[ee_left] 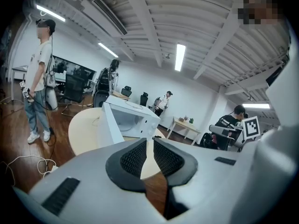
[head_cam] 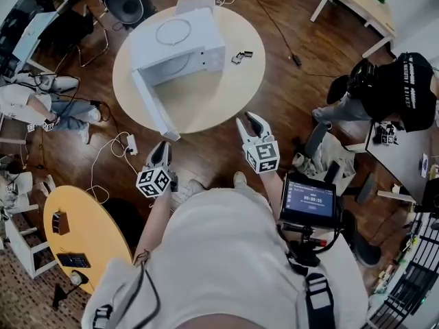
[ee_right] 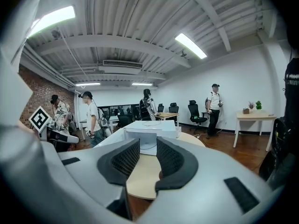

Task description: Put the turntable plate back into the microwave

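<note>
Turntable plate (head_cam: 173,31) atop open-doored microwave (head_cam: 206,46); left gripper (head_cam: 163,147) and right gripper (head_cam: 251,123) jaws slightly apart, empty.

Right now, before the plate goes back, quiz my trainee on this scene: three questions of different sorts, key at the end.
1. True or false: the door of the microwave stands open.
2. Where does the plate lie? A inside the microwave; B on top of the microwave; C on the floor.
3. Fill in: between the jaws of the right tool there is ____.
Key: 1 true; 2 B; 3 nothing.
</note>
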### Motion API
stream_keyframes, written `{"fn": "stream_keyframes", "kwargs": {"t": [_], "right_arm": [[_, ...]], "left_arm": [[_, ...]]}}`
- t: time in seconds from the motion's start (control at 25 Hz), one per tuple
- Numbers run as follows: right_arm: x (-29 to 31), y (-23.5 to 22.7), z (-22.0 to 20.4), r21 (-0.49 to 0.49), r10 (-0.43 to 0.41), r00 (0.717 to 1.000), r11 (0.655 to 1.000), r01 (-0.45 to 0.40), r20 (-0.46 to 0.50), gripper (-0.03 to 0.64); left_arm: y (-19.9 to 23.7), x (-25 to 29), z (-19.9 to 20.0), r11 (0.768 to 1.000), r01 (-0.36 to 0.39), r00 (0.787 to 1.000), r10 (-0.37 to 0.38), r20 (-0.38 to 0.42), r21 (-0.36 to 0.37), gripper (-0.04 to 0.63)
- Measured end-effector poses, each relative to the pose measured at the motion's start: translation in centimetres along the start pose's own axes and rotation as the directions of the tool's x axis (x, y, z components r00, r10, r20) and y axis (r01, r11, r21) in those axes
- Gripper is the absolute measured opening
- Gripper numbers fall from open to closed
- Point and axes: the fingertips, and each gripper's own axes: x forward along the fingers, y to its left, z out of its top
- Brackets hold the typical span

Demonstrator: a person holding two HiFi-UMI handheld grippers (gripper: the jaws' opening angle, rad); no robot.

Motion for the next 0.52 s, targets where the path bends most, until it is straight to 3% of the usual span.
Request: {"fn": "stream_keyframes", "kwargs": {"t": [0.32, 0.52], "right_arm": [[-0.7, -3.1, -0.3, 0.014, -0.032, 0.999, 0.999, 0.032, -0.017, 0.124], [-2.3, -3.3, -1.8, 0.073, -0.128, 0.991, 0.989, 0.131, -0.038, 0.124]], "left_arm": [[-2.4, 2.0, 1.1, 0.999, 0.024, 1.0, -0.024, 0.002, -0.024, 0.054], [-1.1, 0.1, -0.3, 1.0, 0.023, 0.996, -0.023, -0.082, 0.002, 0.054]]}}
